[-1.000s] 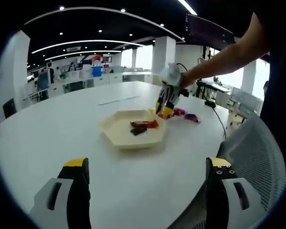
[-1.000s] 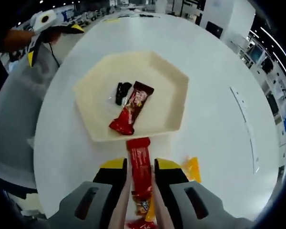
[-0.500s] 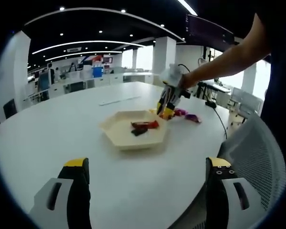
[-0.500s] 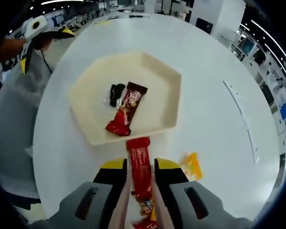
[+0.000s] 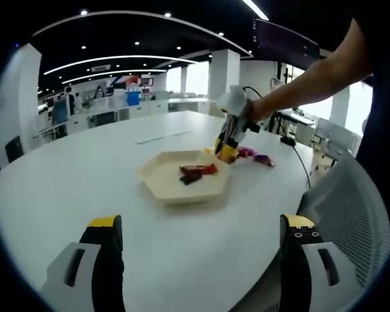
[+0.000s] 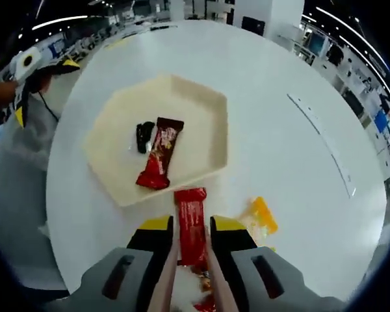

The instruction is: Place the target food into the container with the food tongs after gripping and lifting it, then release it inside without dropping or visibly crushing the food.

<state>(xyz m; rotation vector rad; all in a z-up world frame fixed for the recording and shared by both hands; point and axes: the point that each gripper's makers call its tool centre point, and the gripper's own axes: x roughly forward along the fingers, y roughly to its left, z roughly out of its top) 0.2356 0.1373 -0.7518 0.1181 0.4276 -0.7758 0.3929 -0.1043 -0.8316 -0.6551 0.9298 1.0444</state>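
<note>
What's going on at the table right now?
A person works with two handheld grippers at a round white table. The right gripper is shut on tongs pinching a red snack bar, held lifted just short of the cream hexagonal tray. The tray holds another red bar and a small black packet. An orange packet lies on the table beside it. The left gripper is open, well back from the tray.

Tray (image 6: pixel 214 140) half bare (wrappers (image 6: pixel 155 153) left of centre).
</note>
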